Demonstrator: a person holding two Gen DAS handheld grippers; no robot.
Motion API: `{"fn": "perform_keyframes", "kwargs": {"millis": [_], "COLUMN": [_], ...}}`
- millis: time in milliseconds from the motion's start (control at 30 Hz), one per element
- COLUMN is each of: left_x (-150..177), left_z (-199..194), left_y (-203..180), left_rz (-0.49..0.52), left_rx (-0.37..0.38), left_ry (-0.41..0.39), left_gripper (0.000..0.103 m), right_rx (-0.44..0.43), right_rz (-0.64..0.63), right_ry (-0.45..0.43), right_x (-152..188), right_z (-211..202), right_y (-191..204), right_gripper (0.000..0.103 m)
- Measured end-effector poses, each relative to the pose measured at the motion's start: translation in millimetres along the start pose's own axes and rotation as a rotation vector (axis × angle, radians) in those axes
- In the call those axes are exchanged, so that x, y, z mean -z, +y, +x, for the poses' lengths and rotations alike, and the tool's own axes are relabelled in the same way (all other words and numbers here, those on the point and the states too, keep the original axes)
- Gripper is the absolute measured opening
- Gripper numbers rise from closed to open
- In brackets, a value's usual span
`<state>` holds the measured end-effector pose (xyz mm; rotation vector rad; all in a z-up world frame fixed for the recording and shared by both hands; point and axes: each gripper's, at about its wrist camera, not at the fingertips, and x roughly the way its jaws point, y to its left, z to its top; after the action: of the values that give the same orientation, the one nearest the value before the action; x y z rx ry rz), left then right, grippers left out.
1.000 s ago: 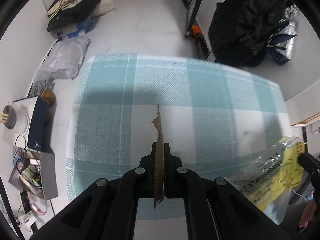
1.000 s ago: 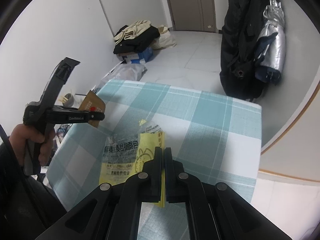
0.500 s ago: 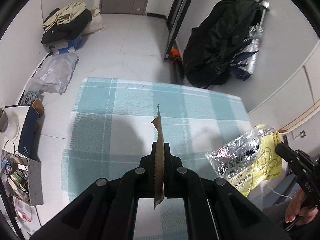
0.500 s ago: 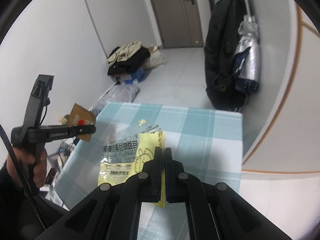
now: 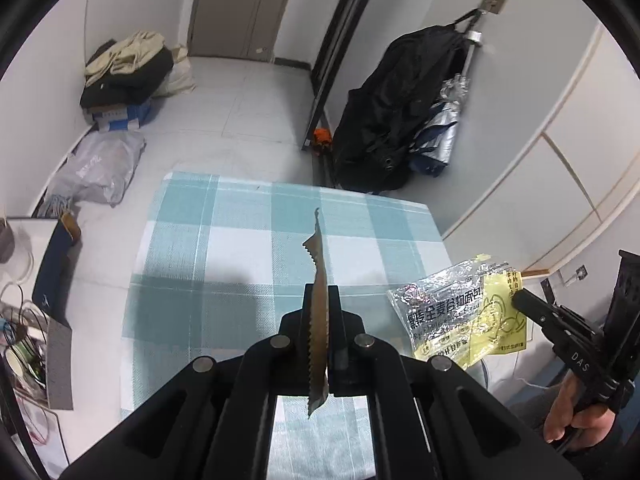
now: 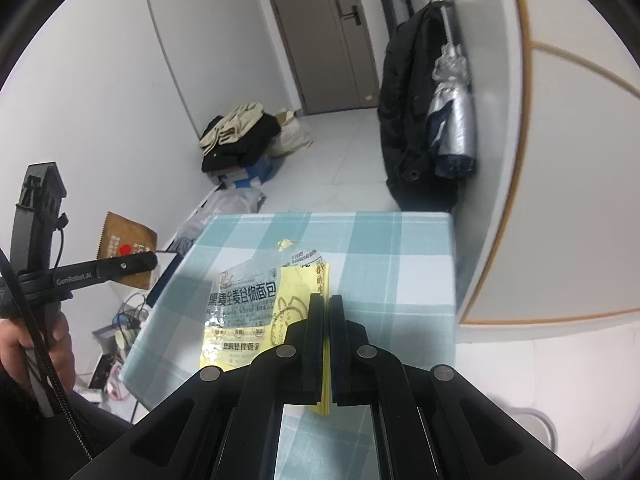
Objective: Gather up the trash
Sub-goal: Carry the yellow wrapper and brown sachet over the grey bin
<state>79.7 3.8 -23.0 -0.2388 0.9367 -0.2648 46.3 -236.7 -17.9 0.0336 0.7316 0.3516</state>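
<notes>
- The wrapper (image 5: 318, 280) looked like matt brown paper with a saw-toothed edge.
- The bag (image 6: 256, 300) was glossy, crinkled clear plastic with yellow print.
- The cloth (image 5: 240, 248) was woven check fabric, matt.
- The left gripper (image 5: 320, 300) was matt black plastic with metal screw heads.
- The floor (image 5: 240, 108) was smooth pale tile.
- The umbrella (image 6: 454, 120) looked silvery and shiny.

White walls (image 5: 520, 60), tiled floor (image 5: 248, 104).

Black plastic left gripper (image 5: 320, 300), right gripper (image 6: 325, 312), silver screws on linkage, white "GenRobot.AI" lettering, blk cable, dark sleeve (image 6: 24, 420)
</notes>
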Motion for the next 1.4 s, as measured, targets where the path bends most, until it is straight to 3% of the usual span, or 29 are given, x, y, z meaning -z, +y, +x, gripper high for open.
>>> {"fn": "perform_keyframes", "kwargs": {"millis": [300,533,700,867,1033,1400], "left_x": [4,3,3,10,26,80], "left_z": [-33,-41,-30,4,53,166], "left_y": [-35,-84,-132,-188,-243,-303], "left_rz": [0.028,0.087,0.152,0.231,0.308,0.344], "left_rx": [0.05,0.124,0.197,0.284,0.375,0.436], "left_ry": [-0.092,-0.109,-0.078,0.021,0.181,0.523], "left_gripper": [0.0,0.0,0.0,0.0,0.0,0.0], "right_rx": [0.045,0.114,0.211,0.3,0.385,0.414], "right_rz": [0.007,0.083,0.173,0.268,0.38,0.595], "right_ry": [-0.137,-0.239,-0.27,-0.249,-0.17,0.088], "right_x": [2,8,22,48,84,176], "right_z": [-83,-147,-177,-189,-181,-116], "right_y": [-8,-54,-104,-159,-215,-305], "right_gripper": [0.002,0.002,0.002,0.002,0.002,0.002]}}
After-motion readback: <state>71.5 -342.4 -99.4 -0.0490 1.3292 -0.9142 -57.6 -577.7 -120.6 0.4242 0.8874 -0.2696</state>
